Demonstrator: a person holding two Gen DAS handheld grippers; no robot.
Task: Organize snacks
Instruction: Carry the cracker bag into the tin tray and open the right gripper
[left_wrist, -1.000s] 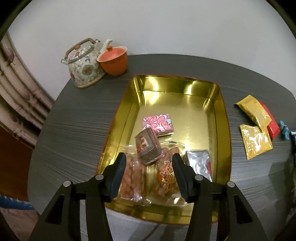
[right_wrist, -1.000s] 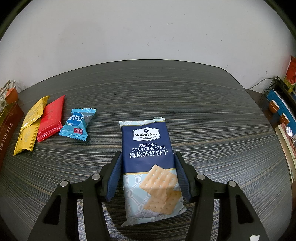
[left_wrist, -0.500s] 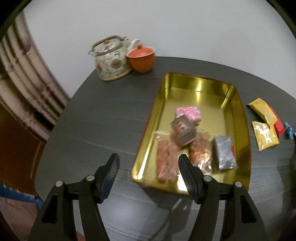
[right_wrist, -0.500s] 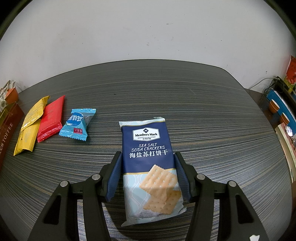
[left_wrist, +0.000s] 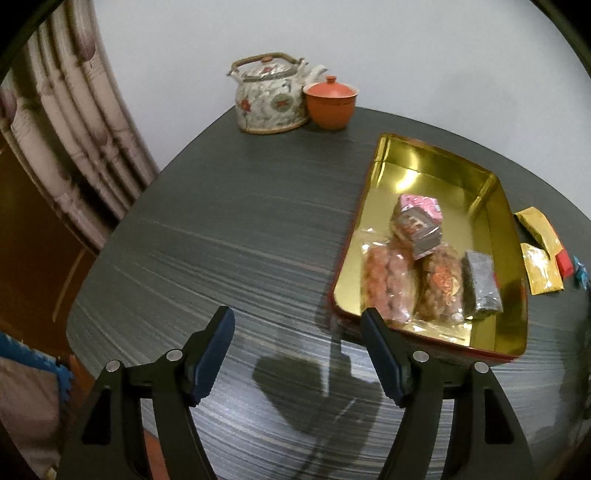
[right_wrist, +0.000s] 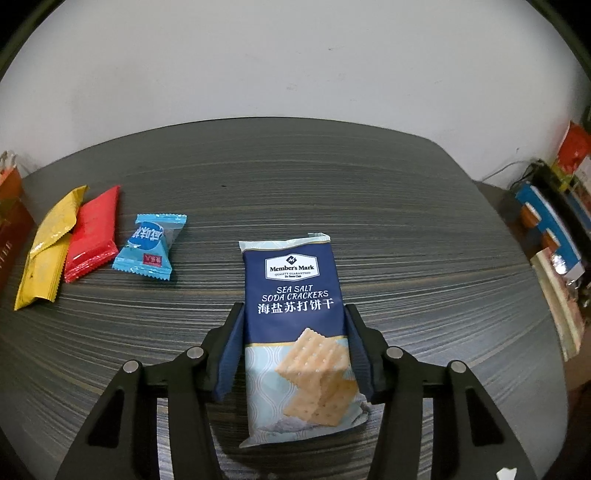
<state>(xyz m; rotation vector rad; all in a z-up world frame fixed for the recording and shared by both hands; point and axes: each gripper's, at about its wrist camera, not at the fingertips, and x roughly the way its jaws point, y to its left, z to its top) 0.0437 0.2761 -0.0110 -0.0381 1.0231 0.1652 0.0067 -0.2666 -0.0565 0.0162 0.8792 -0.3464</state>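
In the left wrist view a gold tray (left_wrist: 495, 206) holds several snack packs: a pink one (left_wrist: 421, 203), a small brown box (left_wrist: 419, 230), two clear bags of reddish snacks (left_wrist: 388, 282) and a silver pack (left_wrist: 482, 284). My left gripper (left_wrist: 297, 325) is open and empty above the bare table, left of the tray. In the right wrist view my right gripper (right_wrist: 293, 325) has its pads against both sides of a blue soda cracker pack (right_wrist: 295, 314) lying on the table. Yellow packets (right_wrist: 48, 243), a red packet (right_wrist: 92, 232) and a blue candy (right_wrist: 151, 245) lie to the left.
A patterned teapot (left_wrist: 269, 98) and an orange lidded cup (left_wrist: 330, 103) stand at the table's far corner. The yellow and red packets (left_wrist: 539, 251) lie just right of the tray. The table edge and a curtain are at the left. Shelves with books (right_wrist: 554, 236) stand off the table's right side.
My left gripper has pulled back and to the left, away from the tray, and now hangs over the table. The right gripper and the cracker pack have not moved.
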